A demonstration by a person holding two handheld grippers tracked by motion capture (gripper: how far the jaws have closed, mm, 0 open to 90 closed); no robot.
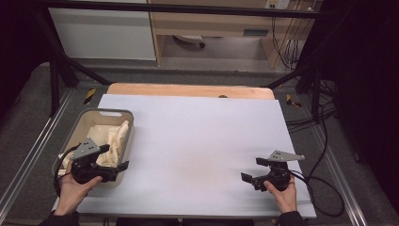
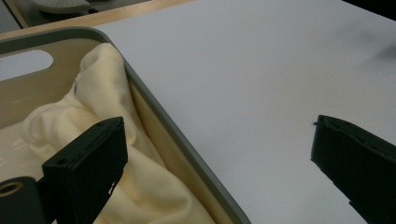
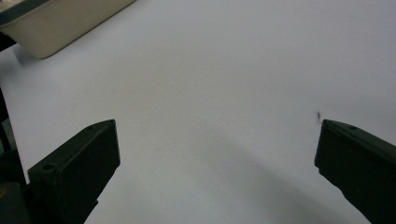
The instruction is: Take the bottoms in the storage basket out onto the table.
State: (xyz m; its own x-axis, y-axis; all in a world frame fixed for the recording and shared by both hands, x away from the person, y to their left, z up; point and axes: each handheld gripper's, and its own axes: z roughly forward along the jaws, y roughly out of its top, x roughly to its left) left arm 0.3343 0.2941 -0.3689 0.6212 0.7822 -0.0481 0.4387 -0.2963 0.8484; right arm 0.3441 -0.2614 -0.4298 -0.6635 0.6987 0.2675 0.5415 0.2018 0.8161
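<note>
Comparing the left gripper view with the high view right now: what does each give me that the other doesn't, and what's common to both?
Left gripper view: close detail, with the folds of the cream cloth against the bin wall, and one jaw of the open left claw over the cloth, the other over the white sheet.

High view: the layout, with the right claw open above the bare white sheet, both hands, the wooden table edge, and the floor beyond.

Both: the bin, the cloth in it, the sheet and the left claw.
</note>
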